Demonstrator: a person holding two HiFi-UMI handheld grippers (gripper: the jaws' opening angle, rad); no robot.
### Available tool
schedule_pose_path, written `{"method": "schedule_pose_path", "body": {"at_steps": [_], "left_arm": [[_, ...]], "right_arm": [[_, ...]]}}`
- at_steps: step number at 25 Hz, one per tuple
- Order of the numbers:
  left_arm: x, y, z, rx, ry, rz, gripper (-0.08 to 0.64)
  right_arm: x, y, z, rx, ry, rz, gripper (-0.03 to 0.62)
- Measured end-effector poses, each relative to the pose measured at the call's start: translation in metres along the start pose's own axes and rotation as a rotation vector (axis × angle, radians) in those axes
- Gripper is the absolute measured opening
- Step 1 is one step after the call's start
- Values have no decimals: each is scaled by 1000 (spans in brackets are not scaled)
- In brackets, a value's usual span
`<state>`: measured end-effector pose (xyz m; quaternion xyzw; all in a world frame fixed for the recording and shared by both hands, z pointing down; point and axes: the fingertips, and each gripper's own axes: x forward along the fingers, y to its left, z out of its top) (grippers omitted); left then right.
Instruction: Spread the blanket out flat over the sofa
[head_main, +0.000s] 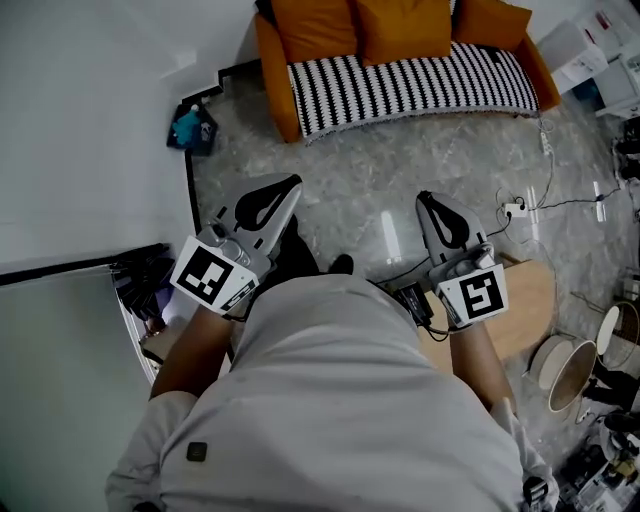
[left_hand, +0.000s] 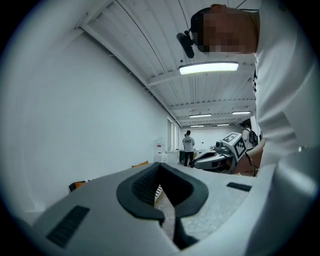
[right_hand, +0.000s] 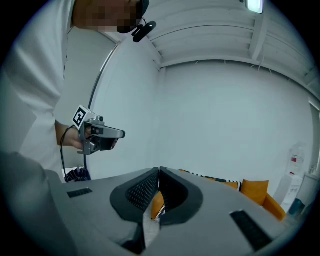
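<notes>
The black-and-white striped blanket (head_main: 410, 85) lies over the seat of the orange sofa (head_main: 275, 70) at the top of the head view, with orange cushions (head_main: 400, 25) behind it. Both grippers are held well short of the sofa, over the floor, and point toward it. My left gripper (head_main: 293, 184) is shut and has nothing in it; its tips meet in the left gripper view (left_hand: 159, 165). My right gripper (head_main: 424, 198) is shut and empty too (right_hand: 159, 170). Past the right jaws I see the sofa (right_hand: 255, 192) and a strip of blanket (right_hand: 215, 178).
A white wall (head_main: 90, 130) runs along the left. A teal object on a dark bag (head_main: 190, 128) sits at the wall's corner. A low wooden table (head_main: 525, 300), cables with a power strip (head_main: 512, 210) and round baskets (head_main: 570, 370) lie on the right. A person (left_hand: 188, 145) stands far off.
</notes>
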<state>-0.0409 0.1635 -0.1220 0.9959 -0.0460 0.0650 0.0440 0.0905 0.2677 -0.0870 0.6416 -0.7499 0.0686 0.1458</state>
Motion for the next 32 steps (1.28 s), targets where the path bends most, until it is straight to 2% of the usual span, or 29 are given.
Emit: {"method": "schedule_pose_path", "body": {"at_steps": [2,14,32], "left_arm": [[-5,-13,1,7,-5,12,9],[-21,-35,16,28,-38,55,9],[-17,-49,20,24,-41,58,9]], "right_arm": [[-11,4,3,-10,-48,6,31],[-31,17,18,-11,-116,8,29],[-43,13,22,-28,-119,-6,29]]}}
